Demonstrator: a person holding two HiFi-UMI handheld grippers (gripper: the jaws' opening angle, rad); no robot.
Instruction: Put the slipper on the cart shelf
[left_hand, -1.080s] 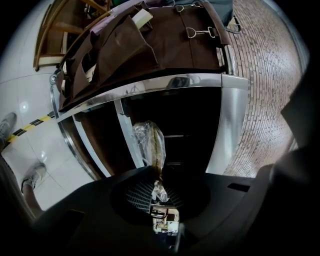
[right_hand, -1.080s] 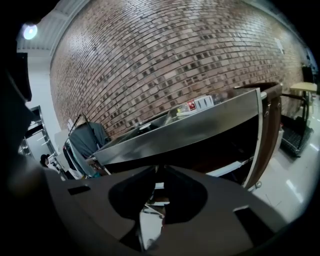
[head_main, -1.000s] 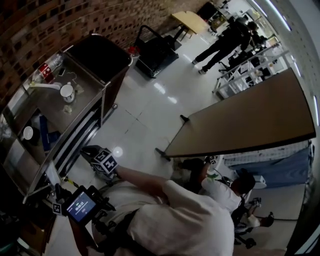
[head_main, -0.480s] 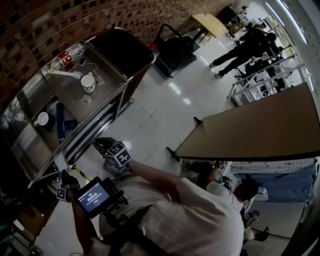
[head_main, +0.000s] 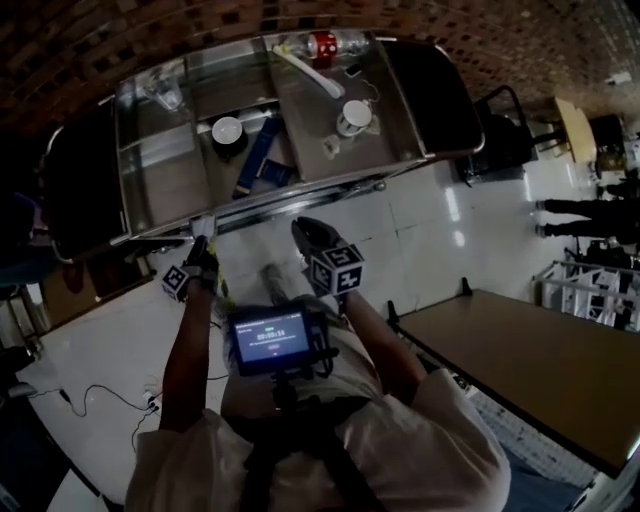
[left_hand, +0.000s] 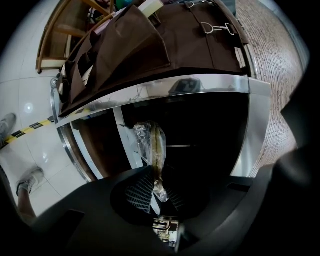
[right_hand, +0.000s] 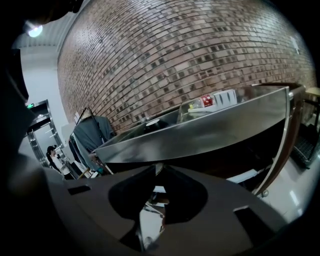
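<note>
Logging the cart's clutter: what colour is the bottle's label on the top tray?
Red, on the clear bottle; the head view shows it best.

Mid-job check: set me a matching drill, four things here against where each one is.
Things: 1 slipper; 2 bottle; 3 table; 4 screen.
Places: A lying on top of the cart; B between the person's arms; C clamped in the left gripper; D on the floor, right of the person.
Pairs: 1-C, 2-A, 3-D, 4-B.
</note>
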